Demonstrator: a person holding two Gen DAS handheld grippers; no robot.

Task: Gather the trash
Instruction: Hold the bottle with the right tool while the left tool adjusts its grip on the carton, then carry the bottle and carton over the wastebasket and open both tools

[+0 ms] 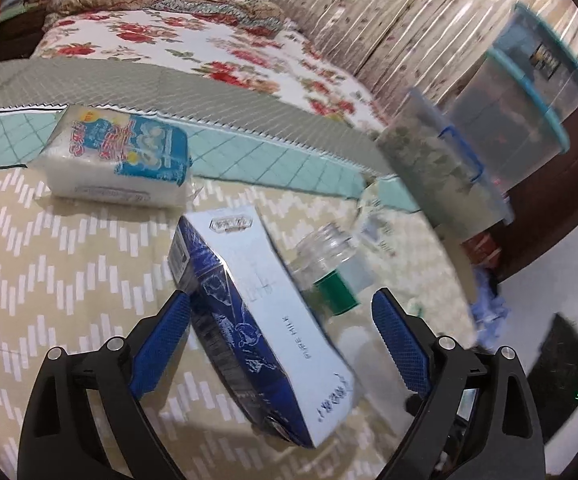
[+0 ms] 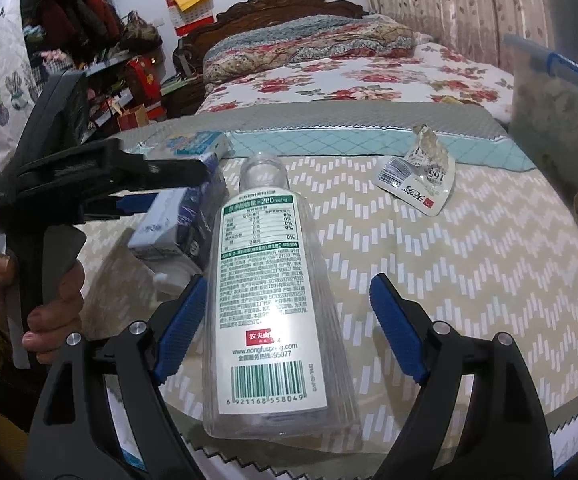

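On a chevron-patterned bed cover (image 2: 469, 260), the left gripper (image 1: 281, 316) straddles the milk carton (image 1: 257, 320), fingers spread; the right gripper (image 2: 285, 304) gapes around the clear bottle (image 2: 265, 280), a torn wrapper (image 2: 417, 176) at one o'clock.

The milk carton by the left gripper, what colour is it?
The milk carton is dark blue and white, clearest in the left wrist view.

On the bed cover lie one milk carton (image 1: 257, 320), one clear plastic bottle (image 2: 265, 292), one tissue pack (image 1: 117, 156) and one torn wrapper (image 2: 417, 176). Three plastic storage containers (image 1: 509, 120) stand beyond.
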